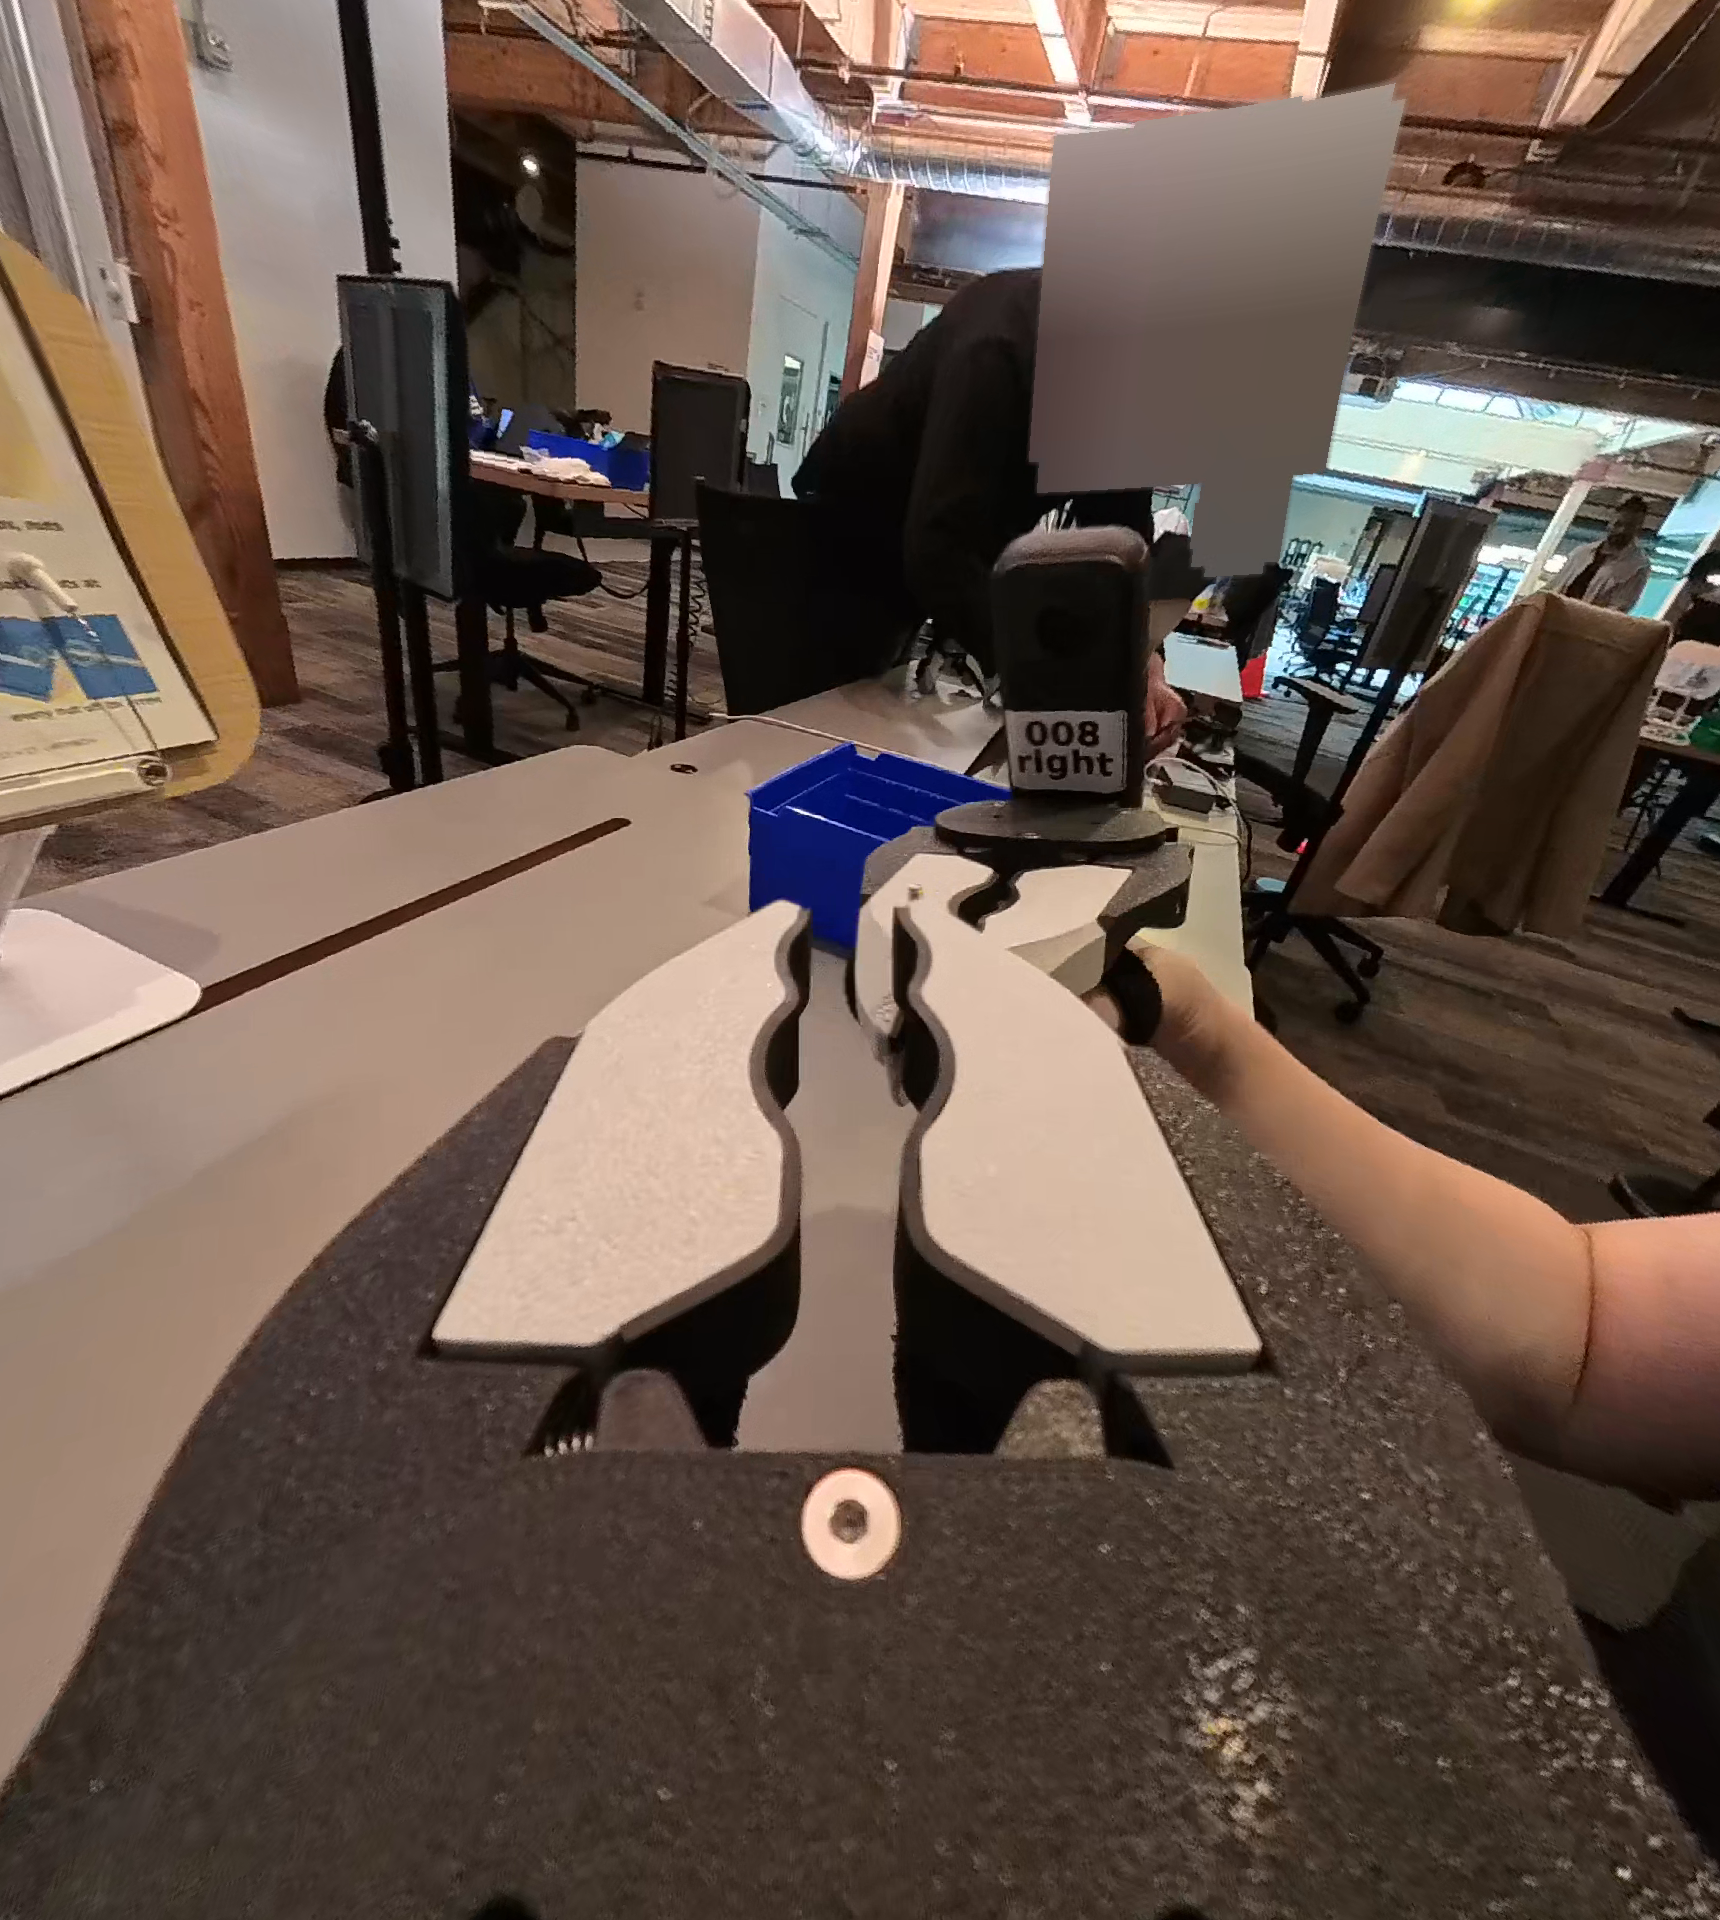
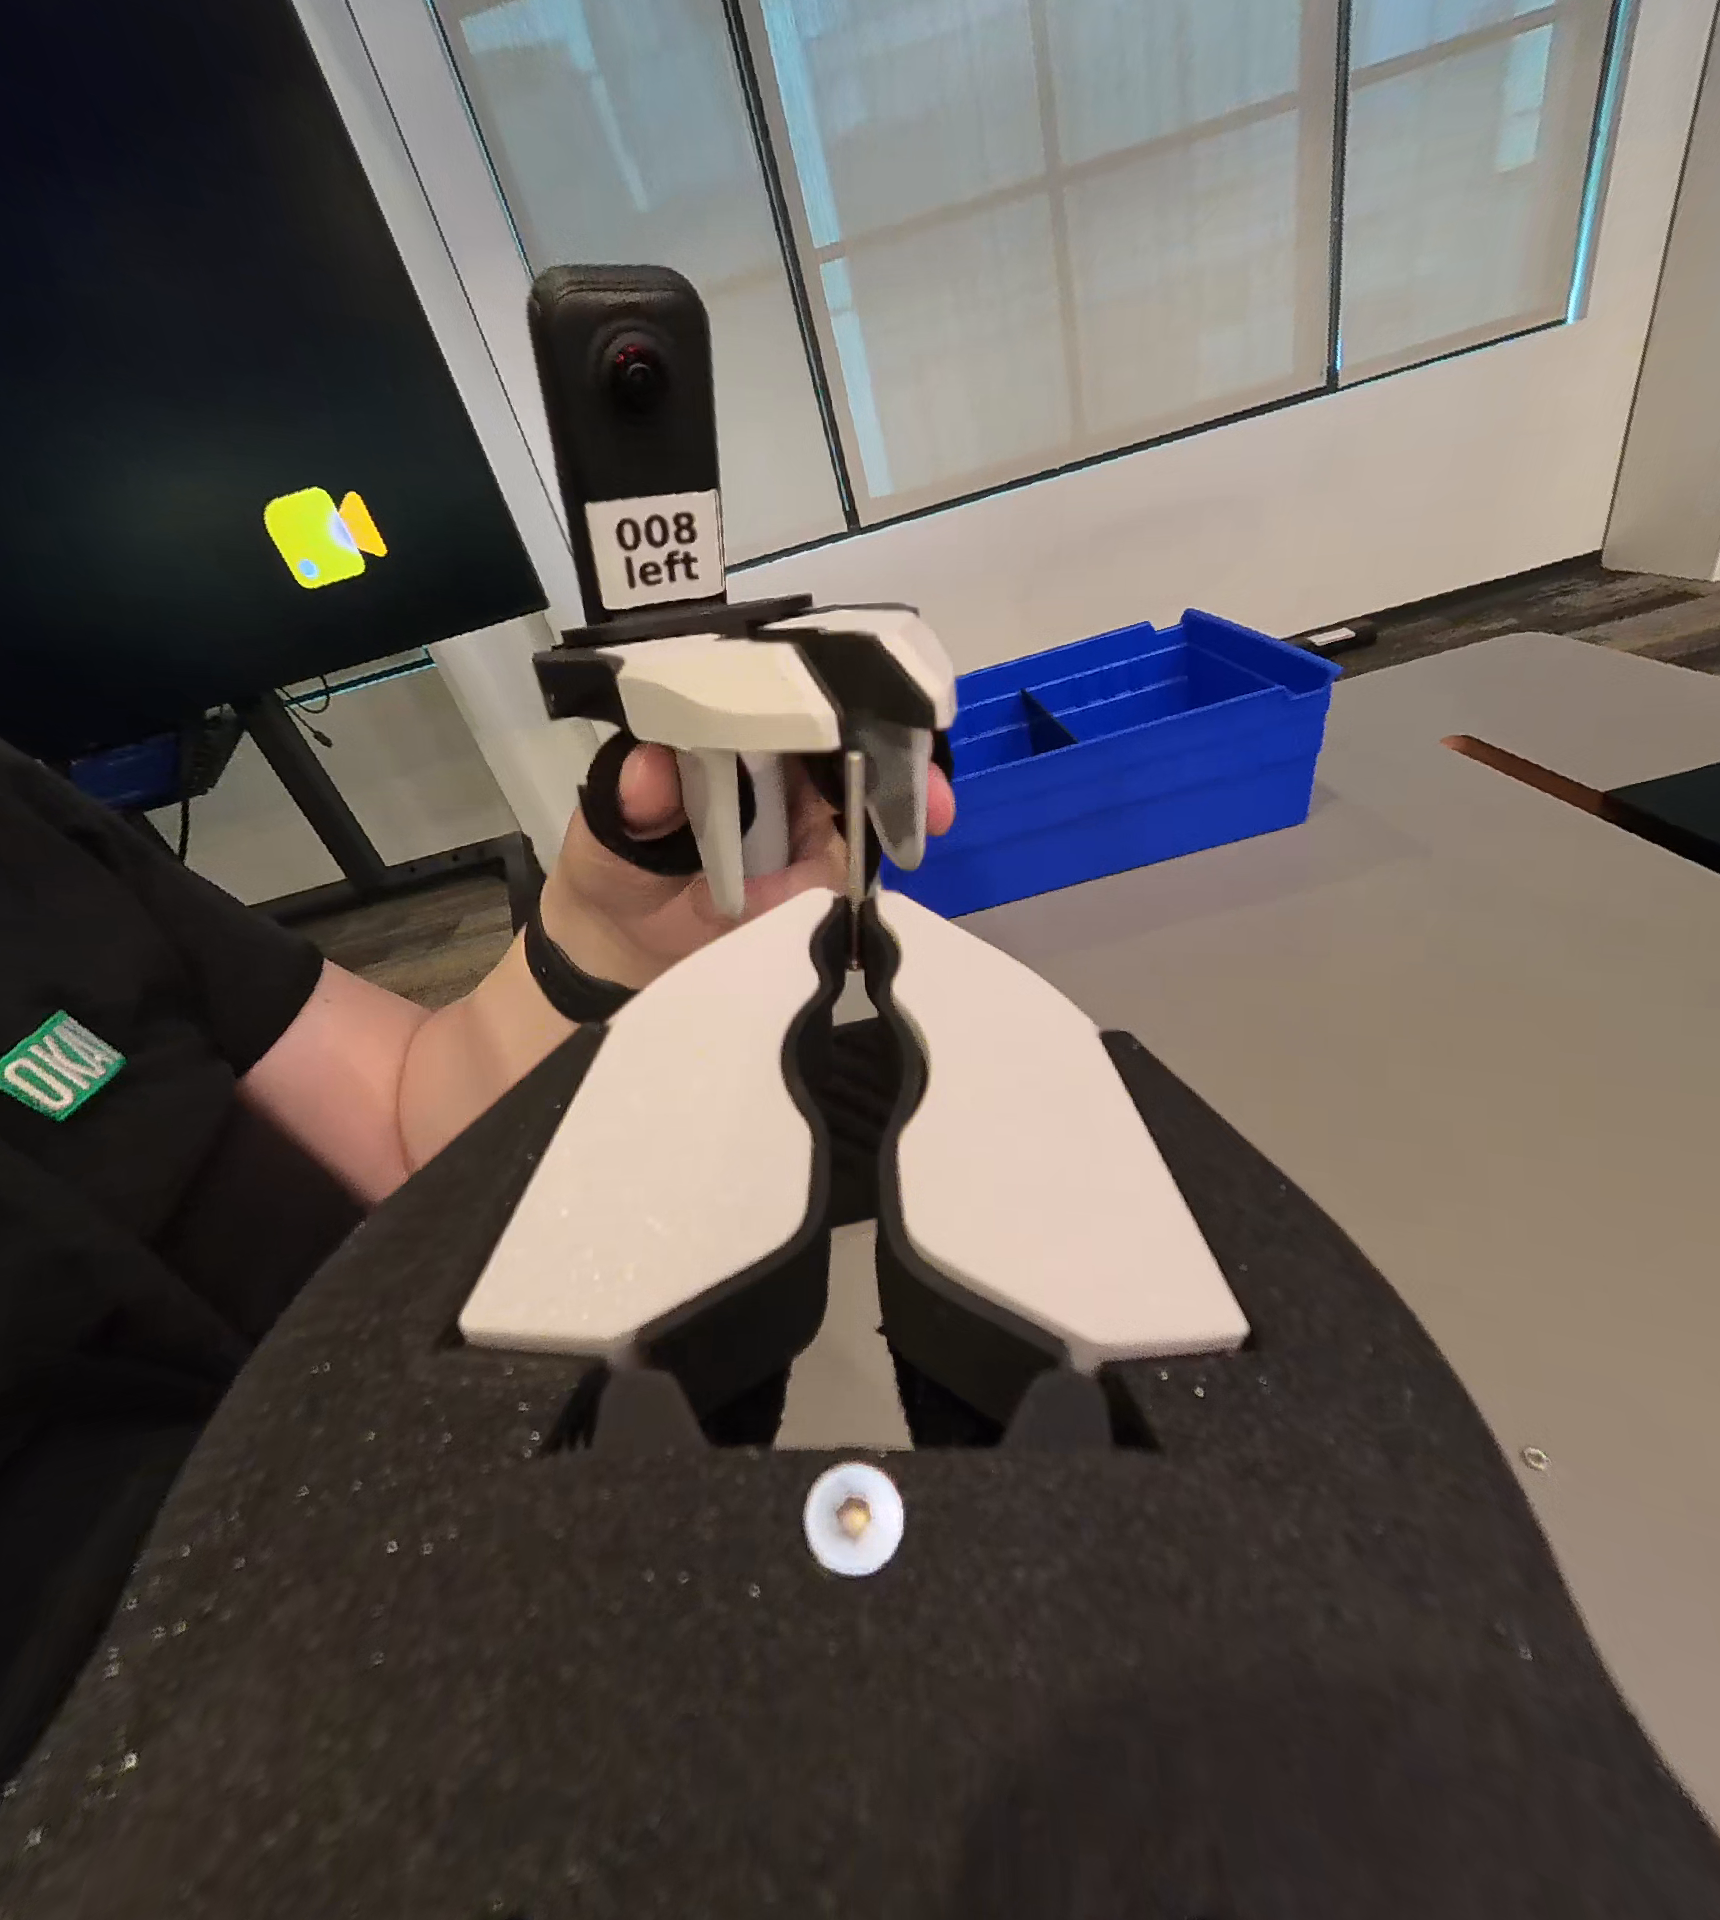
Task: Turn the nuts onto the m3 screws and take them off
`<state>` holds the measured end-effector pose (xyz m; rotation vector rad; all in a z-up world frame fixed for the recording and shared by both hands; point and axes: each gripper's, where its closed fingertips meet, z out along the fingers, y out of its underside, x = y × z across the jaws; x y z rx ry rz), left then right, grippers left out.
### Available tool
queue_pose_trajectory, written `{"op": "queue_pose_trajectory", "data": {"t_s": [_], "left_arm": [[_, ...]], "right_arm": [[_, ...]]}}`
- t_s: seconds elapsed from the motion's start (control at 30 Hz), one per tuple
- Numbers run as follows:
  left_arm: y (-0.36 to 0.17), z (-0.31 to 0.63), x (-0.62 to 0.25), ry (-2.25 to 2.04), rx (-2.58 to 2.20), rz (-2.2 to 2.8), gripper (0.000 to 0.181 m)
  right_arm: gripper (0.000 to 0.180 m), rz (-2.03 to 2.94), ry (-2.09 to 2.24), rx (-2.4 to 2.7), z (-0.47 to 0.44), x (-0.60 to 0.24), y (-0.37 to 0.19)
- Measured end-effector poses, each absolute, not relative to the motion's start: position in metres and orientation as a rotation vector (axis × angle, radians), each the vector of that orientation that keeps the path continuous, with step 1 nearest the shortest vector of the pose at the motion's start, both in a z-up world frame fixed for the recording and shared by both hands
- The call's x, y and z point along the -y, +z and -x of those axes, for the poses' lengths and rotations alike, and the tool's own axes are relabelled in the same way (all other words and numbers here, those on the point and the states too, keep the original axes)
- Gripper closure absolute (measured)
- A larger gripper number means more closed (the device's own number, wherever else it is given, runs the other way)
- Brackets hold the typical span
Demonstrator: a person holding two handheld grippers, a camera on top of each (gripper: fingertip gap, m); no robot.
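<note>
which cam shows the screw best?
Right wrist view: the screw stands upright as a clear thin rod, running from the left gripper down into the right gripper tips. Left wrist view shows only a small metallic bit behind its finger.

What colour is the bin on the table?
Blue bin; clearest in the right wrist view.

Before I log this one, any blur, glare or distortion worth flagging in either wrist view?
Left wrist view: heavy fisheye bows the table, and the far windows are blown out. Right wrist view: even light, no glare, and the thin screw is still readable.
</note>
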<state>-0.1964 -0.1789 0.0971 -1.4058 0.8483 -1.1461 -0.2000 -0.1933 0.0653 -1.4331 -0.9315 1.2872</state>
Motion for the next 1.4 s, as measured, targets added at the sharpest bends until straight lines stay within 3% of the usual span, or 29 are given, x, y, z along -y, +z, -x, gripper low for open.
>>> {"op": "queue_pose_trajectory", "data": {"t_s": [0.2, 0.47, 0.57, 0.7, 0.93, 1.4], "left_arm": [[0.079, 0.206, 0.165, -1.007, -0.893, 1.458, 0.168], [-0.062, 0.199, 0.091, -0.546, -1.524, 1.635, 0.167], [-0.09, 0.19, 0.079, -0.458, -1.704, 1.567, 0.164], [-0.11, 0.178, 0.075, -0.436, -1.89, 1.472, 0.171], [-0.14, 0.175, 0.054, -0.384, -2.089, 1.479, 0.166], [-0.151, 0.161, 0.05, -0.519, -2.158, 1.466, 0.167]], "right_arm": [[0.178, 1.445, 1.231, 0.926, 0.189, 0.187, 0.064], [0.178, 1.467, 1.021, 0.872, 0.122, 0.125, 0.04], [0.178, 1.496, 1.032, 0.797, 0.103, 0.099, 0.02], [0.178, 1.399, 1.045, 0.7, 0.088, 0.083, 0.013], [0.178, 1.433, 1.099, 0.634, 0.08, 0.083, -0.006], [0.178, 1.446, 1.131, 0.675, 0.085, 0.089, -0.005]]}}
